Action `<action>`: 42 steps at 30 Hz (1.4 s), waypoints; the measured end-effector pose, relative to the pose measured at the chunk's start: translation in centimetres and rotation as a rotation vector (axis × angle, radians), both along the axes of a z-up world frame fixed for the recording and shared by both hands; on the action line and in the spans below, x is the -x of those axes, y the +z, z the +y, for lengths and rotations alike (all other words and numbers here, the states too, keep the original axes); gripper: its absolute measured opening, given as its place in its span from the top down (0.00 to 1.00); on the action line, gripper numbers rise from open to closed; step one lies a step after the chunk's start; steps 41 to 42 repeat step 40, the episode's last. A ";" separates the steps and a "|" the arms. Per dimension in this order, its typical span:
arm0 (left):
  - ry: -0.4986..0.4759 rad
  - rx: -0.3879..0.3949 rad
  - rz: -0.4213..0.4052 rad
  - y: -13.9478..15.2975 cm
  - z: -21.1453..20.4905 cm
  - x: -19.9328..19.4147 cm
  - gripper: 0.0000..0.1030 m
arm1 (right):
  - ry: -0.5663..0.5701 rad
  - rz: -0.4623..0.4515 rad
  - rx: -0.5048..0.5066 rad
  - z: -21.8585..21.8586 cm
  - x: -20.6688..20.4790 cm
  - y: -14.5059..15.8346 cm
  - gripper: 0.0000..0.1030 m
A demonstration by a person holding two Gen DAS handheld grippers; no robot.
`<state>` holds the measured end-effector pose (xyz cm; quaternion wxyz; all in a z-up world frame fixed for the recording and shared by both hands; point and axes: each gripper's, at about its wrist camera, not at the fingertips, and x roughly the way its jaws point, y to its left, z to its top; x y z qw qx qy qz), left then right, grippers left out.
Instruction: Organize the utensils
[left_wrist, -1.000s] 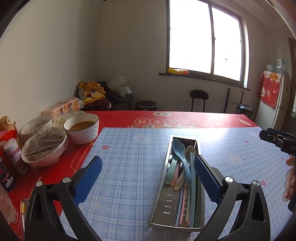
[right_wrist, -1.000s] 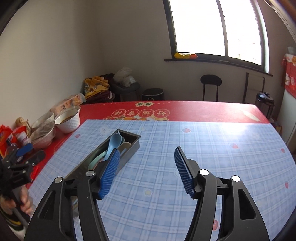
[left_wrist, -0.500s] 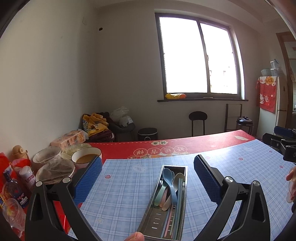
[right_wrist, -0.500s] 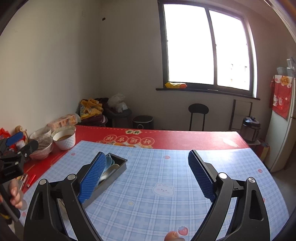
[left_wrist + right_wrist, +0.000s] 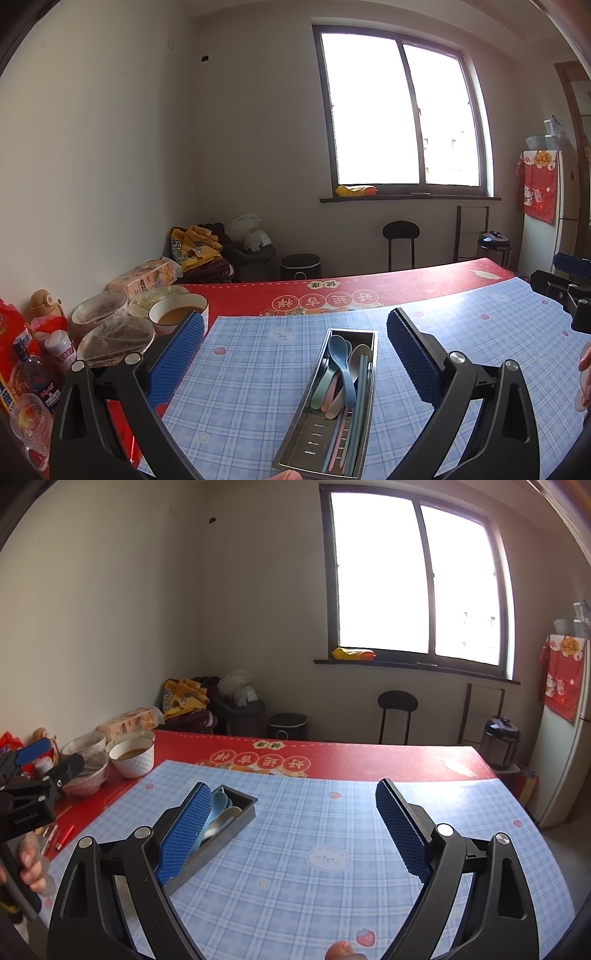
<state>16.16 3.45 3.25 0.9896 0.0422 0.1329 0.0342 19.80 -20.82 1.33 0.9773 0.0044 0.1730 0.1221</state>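
Steel utensil tray (image 5: 364,435) lengthwise away from the camera, spoon bowls (image 5: 338,347) far-end, both tongs (image 5: 295,354) (image 5: 290,827) spread, empty.

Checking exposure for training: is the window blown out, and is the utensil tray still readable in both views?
Left wrist: window clipped white, utensil tray evenly lit and sharp. Right wrist: window also clipped, tray half hidden behind a finger pad; strong fisheye bending in both.

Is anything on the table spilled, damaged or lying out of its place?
Nothing stands out. The spoons and chopsticks all lie inside the metal tray on the blue checked mat, and nothing is spilled. The bowls stand upright at the table's left edge.
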 end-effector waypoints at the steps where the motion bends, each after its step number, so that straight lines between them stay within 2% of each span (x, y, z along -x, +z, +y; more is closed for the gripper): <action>1: -0.001 0.002 0.002 0.0 0.1 0.0 0.06 | -0.002 -0.001 0.001 0.0 0.0 0.0 0.15; 29: 0.013 0.015 0.023 -0.6 0.6 -0.1 0.06 | -0.014 0.006 0.011 -0.2 0.1 -0.2 0.15; 42: 0.028 -0.003 0.025 -0.7 0.4 -0.2 0.06 | -0.013 0.009 0.015 0.0 0.1 -0.3 0.15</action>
